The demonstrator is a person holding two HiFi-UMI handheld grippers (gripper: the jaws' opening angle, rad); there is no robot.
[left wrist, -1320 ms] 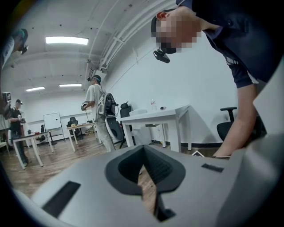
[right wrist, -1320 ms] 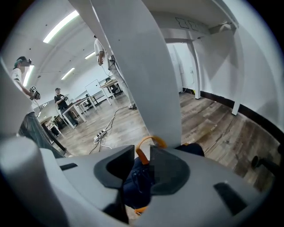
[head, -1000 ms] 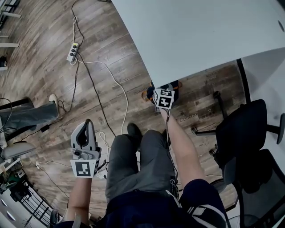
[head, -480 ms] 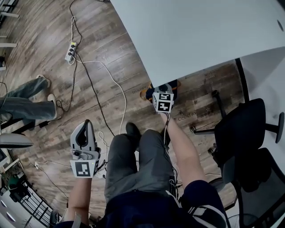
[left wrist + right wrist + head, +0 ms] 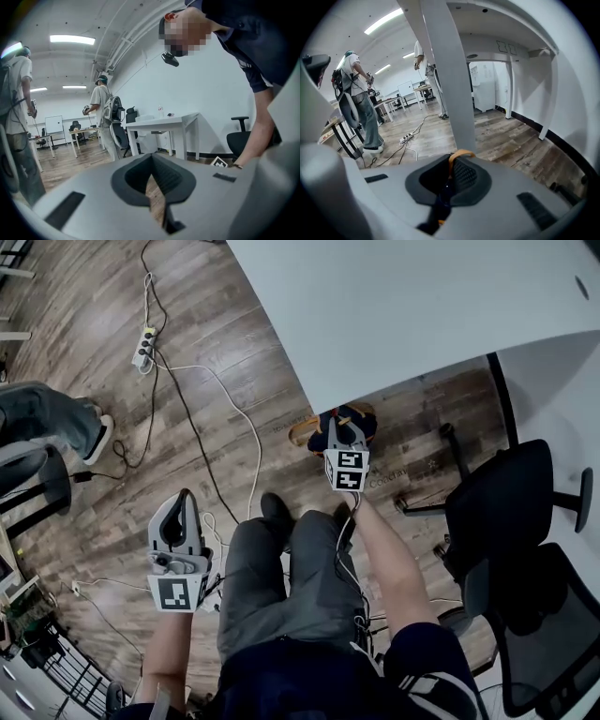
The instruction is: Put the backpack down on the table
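The backpack (image 5: 362,424) is dark blue with orange trim and hangs just above the wood floor by the near edge of the white table (image 5: 422,306). My right gripper (image 5: 339,427) points down at it and is shut on its orange top loop (image 5: 460,154), with dark blue fabric (image 5: 442,197) bunched between the jaws in the right gripper view. Most of the bag is hidden behind that gripper. My left gripper (image 5: 178,496) is held out beside my left leg, shut, with nothing in it; in its own view the left gripper (image 5: 152,161) shows only floor past its jaws.
A white table leg (image 5: 445,70) rises right in front of the right gripper. Black office chairs (image 5: 506,512) stand at the right. A power strip (image 5: 141,351) and cables trail over the floor on the left, near another person's legs (image 5: 37,423). More people and desks (image 5: 159,124) stand across the room.
My right gripper has risen with the backpack, so more of the bag shows beneath the table edge. The person at the left has walked further left. My left gripper has stayed put.
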